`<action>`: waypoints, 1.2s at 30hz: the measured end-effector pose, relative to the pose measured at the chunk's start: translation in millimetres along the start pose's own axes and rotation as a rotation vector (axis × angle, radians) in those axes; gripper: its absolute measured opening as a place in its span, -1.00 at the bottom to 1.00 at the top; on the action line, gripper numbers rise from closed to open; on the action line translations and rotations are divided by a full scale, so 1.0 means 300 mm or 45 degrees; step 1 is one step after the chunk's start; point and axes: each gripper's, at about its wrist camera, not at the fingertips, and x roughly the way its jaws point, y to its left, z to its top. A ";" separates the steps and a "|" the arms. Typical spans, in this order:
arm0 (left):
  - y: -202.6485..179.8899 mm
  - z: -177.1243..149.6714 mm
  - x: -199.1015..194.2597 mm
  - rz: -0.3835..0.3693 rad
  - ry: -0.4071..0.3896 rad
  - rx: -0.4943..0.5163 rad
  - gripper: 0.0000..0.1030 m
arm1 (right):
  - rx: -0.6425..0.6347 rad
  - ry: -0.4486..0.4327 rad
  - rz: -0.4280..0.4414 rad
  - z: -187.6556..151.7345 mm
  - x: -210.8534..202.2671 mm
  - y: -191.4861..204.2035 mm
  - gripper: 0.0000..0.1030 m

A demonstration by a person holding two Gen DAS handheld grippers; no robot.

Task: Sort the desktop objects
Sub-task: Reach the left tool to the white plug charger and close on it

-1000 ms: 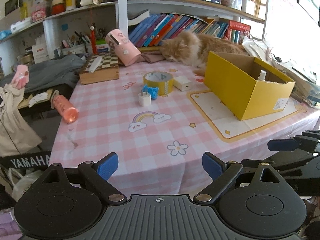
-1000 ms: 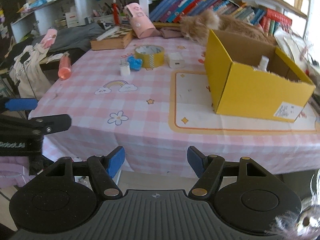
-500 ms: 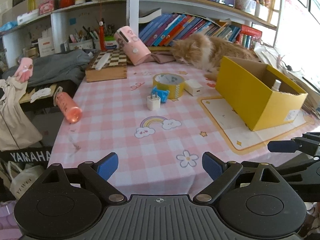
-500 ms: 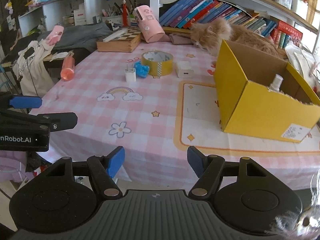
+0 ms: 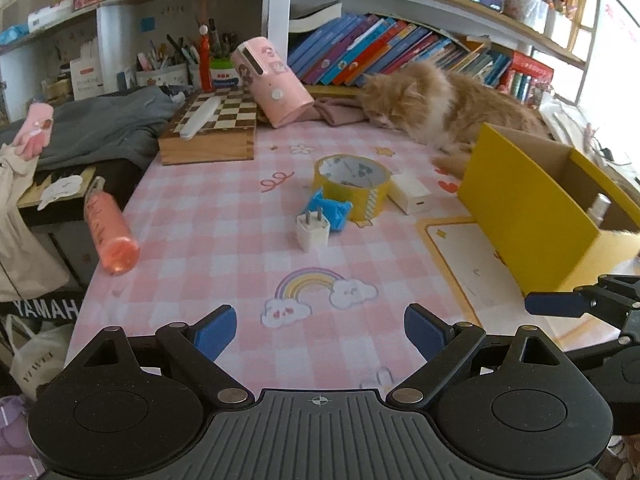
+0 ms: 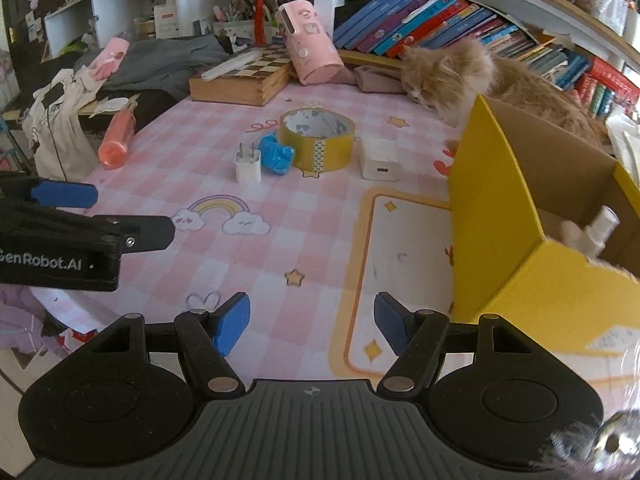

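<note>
On the pink checked tablecloth [image 5: 208, 240] lie a white plug charger [image 5: 313, 232], a crumpled blue wrapper [image 5: 329, 208], a yellow tape roll [image 5: 352, 186], a white power adapter [image 5: 410, 193] and an orange bottle [image 5: 109, 232] at the left edge. A yellow box [image 5: 532, 208] at the right holds a small white bottle [image 5: 598, 208]. The same things show in the right wrist view: charger [image 6: 248, 165], wrapper [image 6: 276, 155], tape [image 6: 317, 139], adapter [image 6: 380, 159], bottle [image 6: 118, 140], box [image 6: 500, 216]. My left gripper [image 5: 319, 330] and right gripper [image 6: 312, 322] are open and empty over the near table edge.
An orange cat [image 5: 440, 104] lies at the back beside the box. A wooden chessboard box [image 5: 212, 132] and a tilted pink cylinder [image 5: 272, 82] stand at the back left. Bookshelves run behind. A grey cloth [image 5: 100, 124] and bags are off the table's left side.
Both grippers have moved forward and closer to the table; the objects look larger and nearer. Both stay open and empty. Nothing on the table has moved.
</note>
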 end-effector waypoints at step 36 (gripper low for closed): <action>0.012 0.246 0.418 0.015 0.157 0.109 0.03 | 0.040 0.063 0.117 0.242 0.306 -0.155 0.29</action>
